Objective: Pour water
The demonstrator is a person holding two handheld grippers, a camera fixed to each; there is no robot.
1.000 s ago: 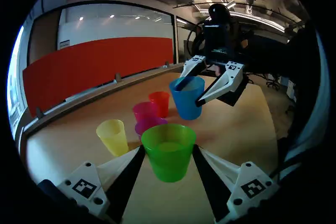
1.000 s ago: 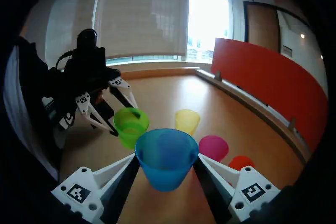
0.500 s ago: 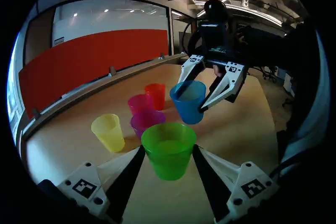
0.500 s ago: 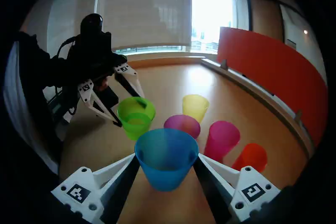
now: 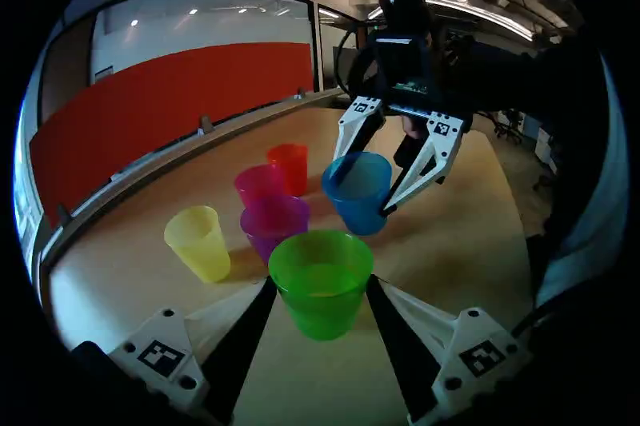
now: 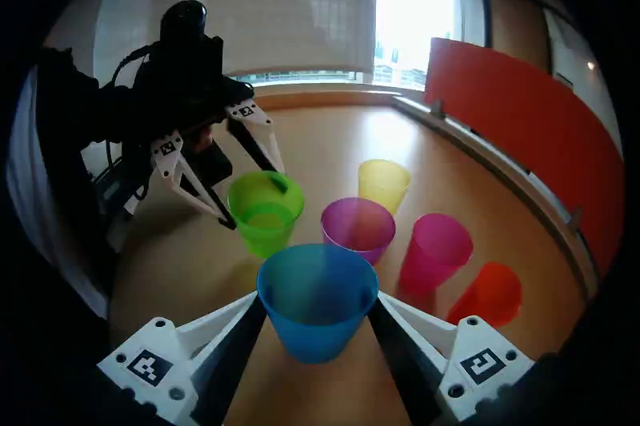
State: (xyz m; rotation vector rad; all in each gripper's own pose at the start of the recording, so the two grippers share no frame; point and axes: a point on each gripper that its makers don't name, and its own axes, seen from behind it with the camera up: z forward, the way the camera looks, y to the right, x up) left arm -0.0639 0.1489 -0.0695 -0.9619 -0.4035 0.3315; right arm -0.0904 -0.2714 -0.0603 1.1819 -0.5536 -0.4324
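Observation:
My left gripper is shut on a green cup that holds some liquid and stays upright above the wooden table. Farther off in the left gripper view, my right gripper is shut on a blue cup. In the right gripper view the blue cup sits between the white fingers, with the green cup and the left gripper beyond it at the left.
On the table stand a yellow cup, a purple cup, a pink cup and an orange-red cup. A red partition runs along the table's far edge. A bright window lies behind.
Both grippers have risen and tilted downward with their cups, so the cups on the table show more from above. The two held cups have drawn a little closer together.

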